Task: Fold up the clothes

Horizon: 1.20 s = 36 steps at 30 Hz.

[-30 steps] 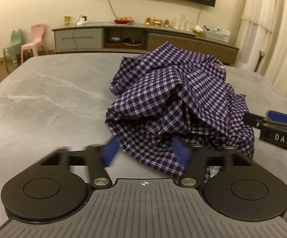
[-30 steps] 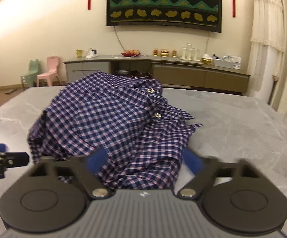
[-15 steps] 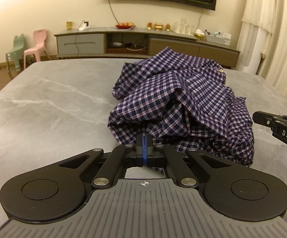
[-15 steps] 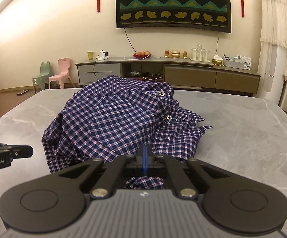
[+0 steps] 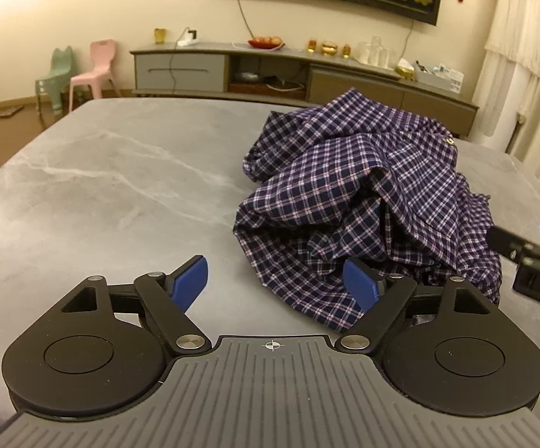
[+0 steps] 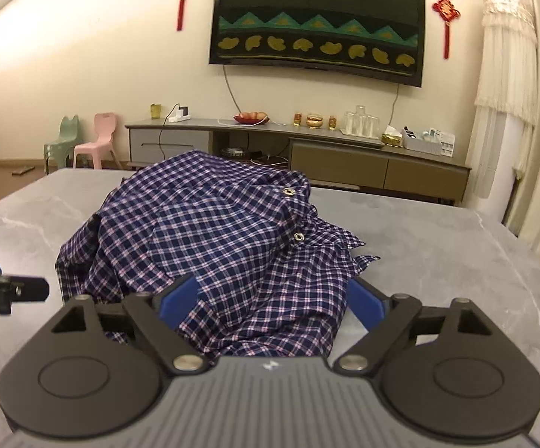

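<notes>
While opening, grippers (image 5: 275, 283) (both) over shirt (image 6: 210, 246)

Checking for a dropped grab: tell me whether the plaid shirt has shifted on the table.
No. The plaid shirt keeps its folds and its spot beside the table top's pale vein.

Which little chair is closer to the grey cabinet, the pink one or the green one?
The pink chair. It stands right beside the grey cabinet, while the green chair is farther out, on the pink one's other side.

Grey marble table (image 5: 128, 186); pink chair (image 6: 100, 138); television (image 6: 318, 18)
</notes>
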Motion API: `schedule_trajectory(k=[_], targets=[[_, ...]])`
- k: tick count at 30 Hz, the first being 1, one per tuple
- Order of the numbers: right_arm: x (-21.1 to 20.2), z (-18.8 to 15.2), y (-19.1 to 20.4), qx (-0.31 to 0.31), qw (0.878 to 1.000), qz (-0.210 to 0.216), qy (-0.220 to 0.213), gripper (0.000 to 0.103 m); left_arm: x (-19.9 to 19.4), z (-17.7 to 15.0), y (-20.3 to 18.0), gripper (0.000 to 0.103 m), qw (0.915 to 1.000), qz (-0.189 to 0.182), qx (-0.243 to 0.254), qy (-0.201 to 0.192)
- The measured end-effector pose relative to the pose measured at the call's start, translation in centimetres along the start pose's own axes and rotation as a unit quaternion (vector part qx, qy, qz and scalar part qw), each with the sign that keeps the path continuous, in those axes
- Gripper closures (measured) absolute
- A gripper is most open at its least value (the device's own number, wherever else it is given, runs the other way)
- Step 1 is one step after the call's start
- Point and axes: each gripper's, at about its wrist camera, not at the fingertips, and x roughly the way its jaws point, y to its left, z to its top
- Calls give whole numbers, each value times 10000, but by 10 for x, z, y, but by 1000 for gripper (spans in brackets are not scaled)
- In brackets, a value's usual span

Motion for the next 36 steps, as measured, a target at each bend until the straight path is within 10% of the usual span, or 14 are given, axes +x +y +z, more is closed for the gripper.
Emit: schedule_trajectory(k=[16,17,18,20,24,27,30,33,36], targets=[[58,-12,55,-1895,9815,-251,-129,8,17,-5,10,23,9998,-39,-76,158],[63,-8,53,-1929,9811,-175,-6,36,18,-6,12,22,9998,-33,-73,168],[68,-4,50,-1943,9808,-89,127,95,19,-6,14,22,9998,-7,-80,169],[64,12,37,-1657,9861,-84,86,100,21,-5,21,22,9997,23,-168,177],[-48,74,-26,-126,9854,83,-1698,100,22,-1,37,21,9988,-24,-472,97],[-73,74,-52,63,9804,-310,-1943,100,31,12,38,20,9992,10,-393,79],[-27,51,-73,189,9925,-917,-788,97,39,27,35,19,9999,16,-166,-13],[18,25,-111,1317,9865,-669,702,91,49,46,21,14,9993,-263,247,27],[14,11,-137,2077,9749,-261,755,59,71,63,-2,14,9943,-514,907,240]])
